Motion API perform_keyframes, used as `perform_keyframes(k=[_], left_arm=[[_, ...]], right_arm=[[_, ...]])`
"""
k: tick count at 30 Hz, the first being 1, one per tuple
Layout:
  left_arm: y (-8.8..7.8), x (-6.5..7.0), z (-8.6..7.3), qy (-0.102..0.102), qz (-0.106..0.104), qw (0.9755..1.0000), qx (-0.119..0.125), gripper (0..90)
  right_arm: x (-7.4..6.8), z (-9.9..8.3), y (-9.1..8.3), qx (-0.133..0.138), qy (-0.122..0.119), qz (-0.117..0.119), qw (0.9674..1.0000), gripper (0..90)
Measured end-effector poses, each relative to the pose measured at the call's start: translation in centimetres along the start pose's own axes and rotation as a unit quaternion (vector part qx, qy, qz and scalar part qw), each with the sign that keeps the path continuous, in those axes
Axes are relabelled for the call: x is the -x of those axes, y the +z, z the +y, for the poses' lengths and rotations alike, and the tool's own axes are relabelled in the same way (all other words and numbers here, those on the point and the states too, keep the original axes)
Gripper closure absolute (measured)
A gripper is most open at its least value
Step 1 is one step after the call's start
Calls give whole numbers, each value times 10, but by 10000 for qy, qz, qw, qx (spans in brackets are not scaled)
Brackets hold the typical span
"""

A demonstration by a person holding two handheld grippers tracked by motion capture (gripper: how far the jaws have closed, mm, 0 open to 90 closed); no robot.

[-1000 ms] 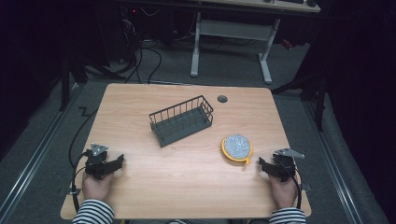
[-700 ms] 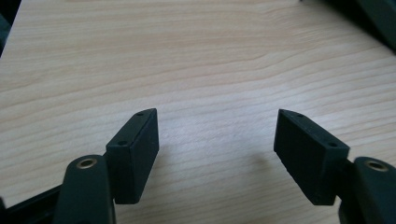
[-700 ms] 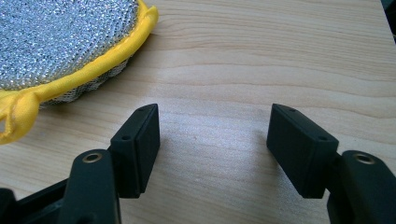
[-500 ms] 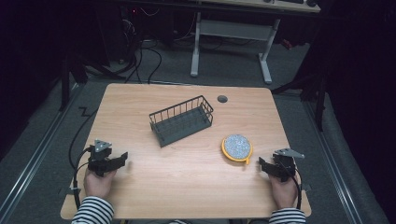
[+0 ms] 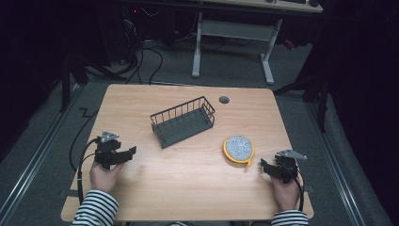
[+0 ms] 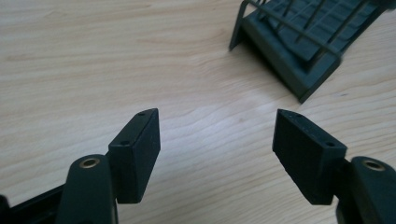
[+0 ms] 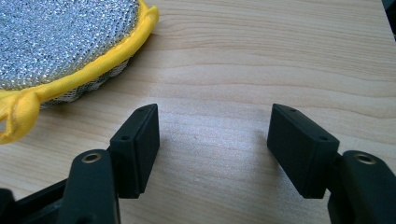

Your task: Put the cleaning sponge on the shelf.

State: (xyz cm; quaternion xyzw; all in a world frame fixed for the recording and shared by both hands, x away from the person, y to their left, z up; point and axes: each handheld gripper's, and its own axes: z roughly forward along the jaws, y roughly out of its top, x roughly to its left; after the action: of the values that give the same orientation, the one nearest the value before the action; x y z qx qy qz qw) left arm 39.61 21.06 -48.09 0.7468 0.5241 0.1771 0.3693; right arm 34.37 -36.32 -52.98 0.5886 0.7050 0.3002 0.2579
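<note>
A dark wire basket [image 5: 183, 121] stands near the middle of the wooden table [image 5: 188, 179]; its corner [image 6: 303, 46] shows at the top right of the left gripper view. A round silver scouring pad with a yellow rim [image 5: 238, 149] lies right of the middle, and its edge [image 7: 70, 46] fills the upper left of the right gripper view. My left gripper [image 5: 126, 152] [image 6: 217, 140] is held at the table's left, open, with nothing between the jaws. My right gripper [image 5: 264, 167] [image 7: 212, 140] is at the right front, open and empty, just right of the pad.
A small round grommet hole [image 5: 224, 100] sits near the table's far edge. Beyond the table a desk frame with white legs [image 5: 233, 42] and cables [image 5: 146, 61] stand on the dark floor. A black cable [image 5: 80, 160] trails from the left gripper off the table's left edge.
My left gripper has lifted and moved slightly forward and right over the table. The right gripper has stayed where it was.
</note>
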Motion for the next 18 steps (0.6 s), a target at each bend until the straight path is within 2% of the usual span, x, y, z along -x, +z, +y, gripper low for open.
perform_keyframes(k=[2,3,6,12,13,18], left_arm=[[0,2,3,-10,-54,10000,49,332],[-1,5,9,5,-126,9999,32,330],[-1,11,19,108,-142,9998,13,332],[-2,19,36,161,-218,9996,16,327],[0,22,42,183,-291,9994,-20,322],[3,28,54,267,-358,9989,-110,300]], right_arm=[[0,0,0,1,2,3,10000,345],[0,0,0,2,6,7,10000,345],[0,0,0,-6,9,13,10000,344],[1,0,0,-4,12,33,10000,340],[1,0,0,-4,12,37,10000,340],[1,0,0,0,26,47,10000,340]])
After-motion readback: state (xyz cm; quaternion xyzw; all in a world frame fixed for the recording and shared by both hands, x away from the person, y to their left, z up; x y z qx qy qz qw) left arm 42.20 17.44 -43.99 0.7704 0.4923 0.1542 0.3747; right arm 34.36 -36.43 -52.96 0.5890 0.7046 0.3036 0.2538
